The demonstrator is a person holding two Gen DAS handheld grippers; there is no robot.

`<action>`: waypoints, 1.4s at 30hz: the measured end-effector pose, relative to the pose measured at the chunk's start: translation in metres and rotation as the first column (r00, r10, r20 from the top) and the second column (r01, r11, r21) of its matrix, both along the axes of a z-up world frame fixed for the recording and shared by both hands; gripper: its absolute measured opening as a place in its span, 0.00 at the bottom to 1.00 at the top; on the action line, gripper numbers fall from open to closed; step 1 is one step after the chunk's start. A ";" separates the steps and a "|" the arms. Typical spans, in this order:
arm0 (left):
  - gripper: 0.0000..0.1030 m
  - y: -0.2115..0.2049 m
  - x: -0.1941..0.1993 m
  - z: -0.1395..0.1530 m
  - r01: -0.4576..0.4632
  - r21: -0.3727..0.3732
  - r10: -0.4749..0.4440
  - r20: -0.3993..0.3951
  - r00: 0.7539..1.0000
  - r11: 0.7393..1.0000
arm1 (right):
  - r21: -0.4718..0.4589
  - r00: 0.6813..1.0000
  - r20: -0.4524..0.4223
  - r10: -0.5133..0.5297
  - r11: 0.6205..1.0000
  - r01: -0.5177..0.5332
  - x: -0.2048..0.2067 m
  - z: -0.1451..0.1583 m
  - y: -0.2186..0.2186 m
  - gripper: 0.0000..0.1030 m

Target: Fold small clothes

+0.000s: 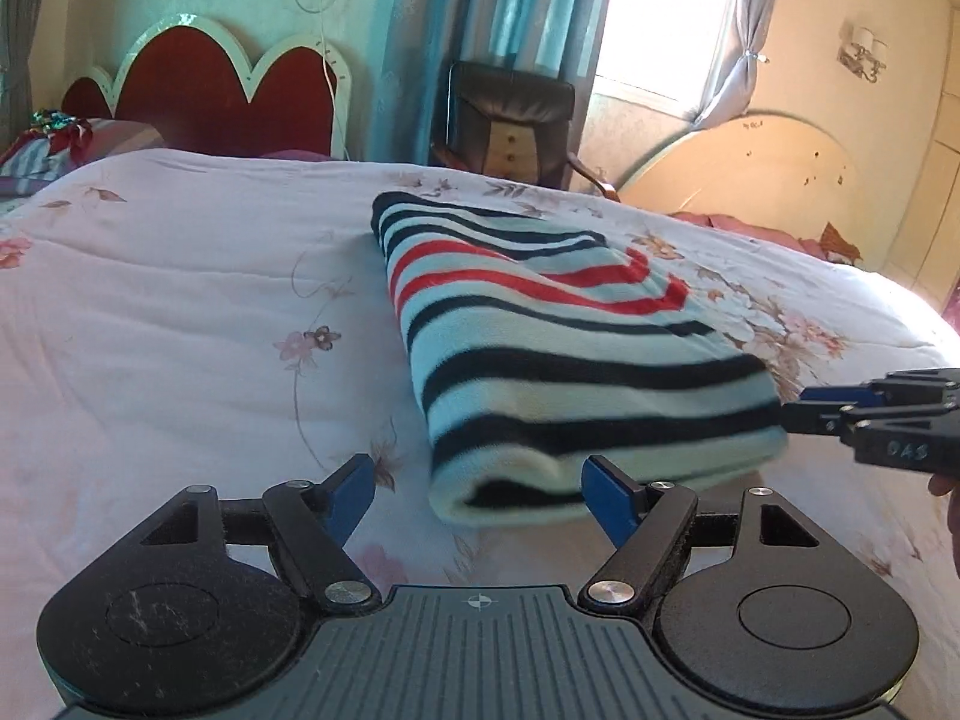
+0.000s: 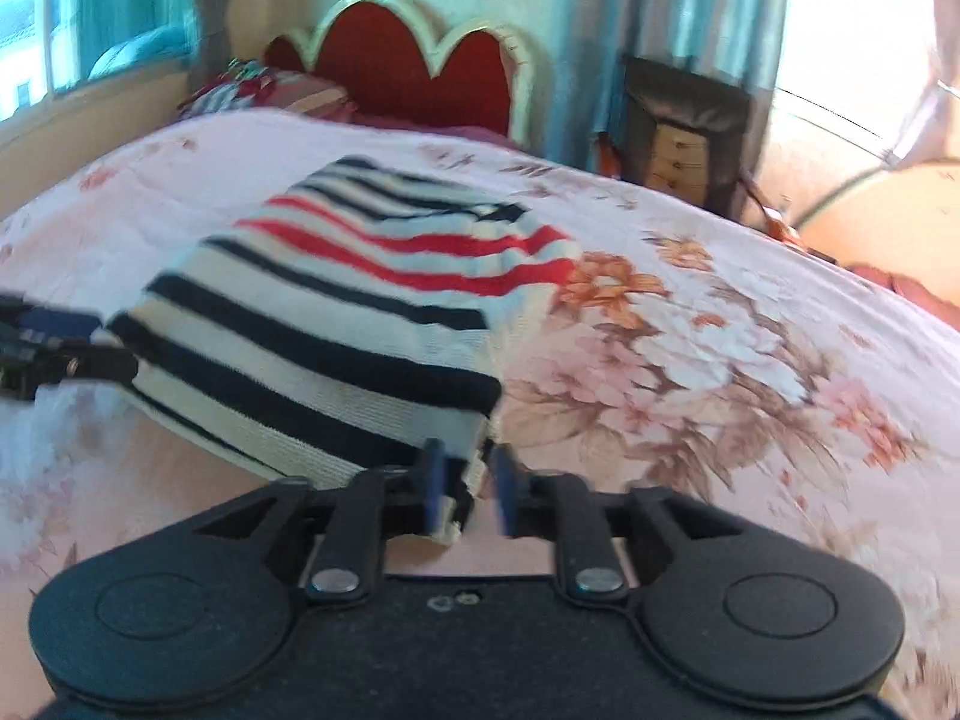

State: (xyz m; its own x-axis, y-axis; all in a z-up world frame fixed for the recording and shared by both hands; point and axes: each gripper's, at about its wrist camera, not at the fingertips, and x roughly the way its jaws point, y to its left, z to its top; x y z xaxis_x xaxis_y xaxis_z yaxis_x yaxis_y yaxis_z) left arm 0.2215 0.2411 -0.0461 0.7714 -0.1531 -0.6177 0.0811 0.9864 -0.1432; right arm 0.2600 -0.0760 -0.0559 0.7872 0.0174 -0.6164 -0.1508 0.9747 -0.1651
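Note:
A striped knit garment [image 1: 540, 330], white with navy and red stripes, lies folded on the floral bedspread [image 1: 180, 300]. My left gripper [image 1: 480, 495] is open, its blue pads either side of the garment's near folded edge, holding nothing. My right gripper [image 2: 468, 489] is shut on the near corner of the same garment [image 2: 336, 312], lifting that edge a little. The right gripper also shows in the left wrist view [image 1: 804, 408] at the garment's right edge. The left gripper shows at the left edge of the right wrist view [image 2: 54, 348].
A red scalloped headboard [image 1: 228, 90] and pillows [image 1: 48, 150] stand at the far end. A dark chair [image 1: 510, 120] stands beside the bed under blue curtains. A round pale panel [image 1: 750, 168] stands at the right.

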 end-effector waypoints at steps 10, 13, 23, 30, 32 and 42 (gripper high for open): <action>1.00 -0.043 -0.119 0.058 -0.015 0.021 0.012 0.101 0.995 1.000 | 0.058 0.997 0.047 -0.056 0.997 0.053 -0.131 0.044 0.000 0.90; 1.00 -0.054 -0.153 0.081 -0.019 0.025 0.015 0.131 0.991 1.000 | 0.055 0.994 0.062 -0.092 0.995 0.088 -0.165 0.061 0.010 0.99; 1.00 -0.077 -0.262 0.140 -0.037 0.059 0.023 0.217 0.976 0.998 | 0.108 0.977 0.129 -0.168 0.982 0.155 -0.272 0.102 0.031 0.99; 1.00 -0.084 -0.292 0.157 -0.029 0.061 0.012 0.250 0.968 0.998 | 0.118 0.969 0.178 -0.169 0.982 0.150 -0.305 0.117 0.043 0.99; 1.00 -0.086 -0.295 0.161 -0.027 0.062 0.010 0.259 0.966 0.998 | 0.121 0.967 0.186 -0.172 0.981 0.151 -0.308 0.121 0.043 0.99; 1.00 -0.110 -0.292 0.172 -0.013 0.073 -0.009 0.288 0.958 0.997 | 0.126 0.957 0.228 -0.179 0.980 0.154 -0.316 0.136 0.029 0.99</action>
State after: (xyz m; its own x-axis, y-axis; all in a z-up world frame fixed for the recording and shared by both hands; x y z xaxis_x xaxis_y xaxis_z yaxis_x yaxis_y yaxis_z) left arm -0.0706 0.1314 0.1259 0.9186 -0.1137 -0.3786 0.1061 0.9935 -0.0409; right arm -0.0558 -0.0466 0.0798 0.9079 -0.0712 -0.4131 0.0461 0.9964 -0.0706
